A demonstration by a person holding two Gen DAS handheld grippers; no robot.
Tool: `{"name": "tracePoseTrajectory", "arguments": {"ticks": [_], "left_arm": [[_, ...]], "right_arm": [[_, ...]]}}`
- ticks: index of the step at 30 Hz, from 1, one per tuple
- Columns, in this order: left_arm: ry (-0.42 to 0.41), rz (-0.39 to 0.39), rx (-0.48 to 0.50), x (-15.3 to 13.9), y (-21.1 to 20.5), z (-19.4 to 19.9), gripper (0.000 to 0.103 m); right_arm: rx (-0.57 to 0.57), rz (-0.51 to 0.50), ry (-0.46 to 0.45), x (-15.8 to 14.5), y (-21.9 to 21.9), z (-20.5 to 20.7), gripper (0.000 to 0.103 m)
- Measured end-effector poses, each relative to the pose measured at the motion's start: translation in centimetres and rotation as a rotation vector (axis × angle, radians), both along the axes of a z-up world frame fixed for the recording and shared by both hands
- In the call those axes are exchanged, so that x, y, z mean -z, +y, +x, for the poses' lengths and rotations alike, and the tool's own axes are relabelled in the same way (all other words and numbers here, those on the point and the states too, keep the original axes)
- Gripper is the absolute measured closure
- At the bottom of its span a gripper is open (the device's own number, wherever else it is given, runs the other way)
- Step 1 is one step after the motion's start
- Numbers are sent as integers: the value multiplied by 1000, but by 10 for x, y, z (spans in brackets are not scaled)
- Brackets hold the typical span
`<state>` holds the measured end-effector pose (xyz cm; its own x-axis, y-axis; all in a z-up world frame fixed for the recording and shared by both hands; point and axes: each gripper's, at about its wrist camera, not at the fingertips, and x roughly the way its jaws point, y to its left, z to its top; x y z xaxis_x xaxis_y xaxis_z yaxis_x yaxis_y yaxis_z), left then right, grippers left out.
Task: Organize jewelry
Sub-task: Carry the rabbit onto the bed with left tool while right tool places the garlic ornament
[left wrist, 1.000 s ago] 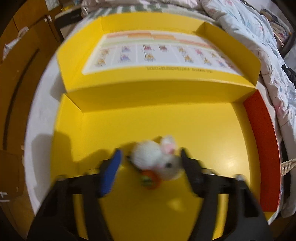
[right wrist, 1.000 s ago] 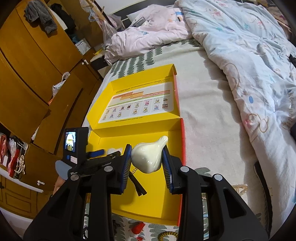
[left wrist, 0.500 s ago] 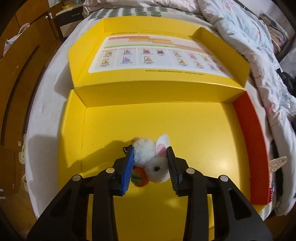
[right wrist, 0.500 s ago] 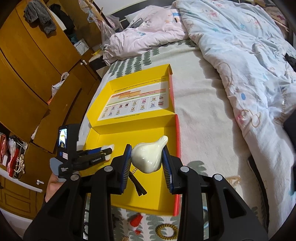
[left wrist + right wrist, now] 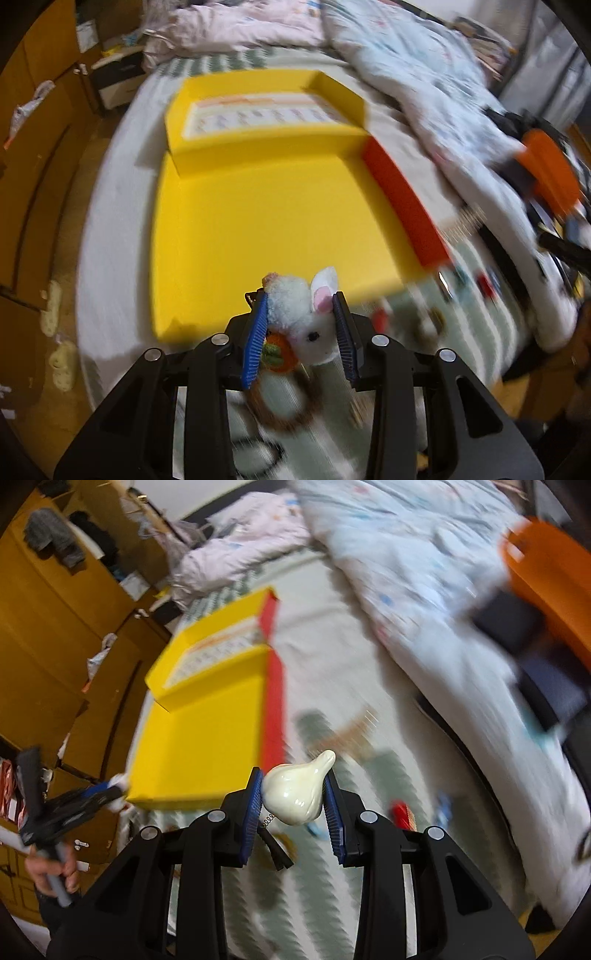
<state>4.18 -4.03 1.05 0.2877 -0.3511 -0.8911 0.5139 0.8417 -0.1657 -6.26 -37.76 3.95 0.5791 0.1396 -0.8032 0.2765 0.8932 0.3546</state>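
Observation:
My left gripper (image 5: 300, 314) is shut on a white fluffy bunny hair clip (image 5: 303, 317) with an orange carrot and holds it above the bed, just in front of the near edge of the open yellow box (image 5: 258, 229). My right gripper (image 5: 293, 794) is shut on a cream glossy bird-shaped hair clip (image 5: 295, 794) and holds it over the bed to the right of the yellow box (image 5: 199, 746). The left gripper also shows at the lower left of the right wrist view (image 5: 74, 805).
The box's lid (image 5: 255, 114) lies open at the far side, a red flap (image 5: 402, 206) on its right. Small hair ties and clips (image 5: 284, 402) lie on the green-patterned sheet. A rumpled quilt (image 5: 424, 92) is on the right, wooden cabinets (image 5: 48, 627) on the left.
My left gripper closed on the bunny clip and pulled it back out of the box toward the near edge. My right gripper swung right with the cream clip; both views blur.

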Motion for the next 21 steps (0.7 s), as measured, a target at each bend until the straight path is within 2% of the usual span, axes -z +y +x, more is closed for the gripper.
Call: {"name": "tracePoseTrajectory", "arguments": {"ticks": [5,10,16,21], "left_arm": [[41,8,91,24,0,-69,67],[70,47,132,52,-1,-107,67],[110,146,119,92,-4,-119,67],[113,164,120,99,-11,-119,66]], "right_arm": [[83,2,72,35,-27,-52,70],[127,-28,187,74,-39,-67,70],[107,-45,261,96,-30,-63,70],[8,-47,274,106,3,-46,70]]}}
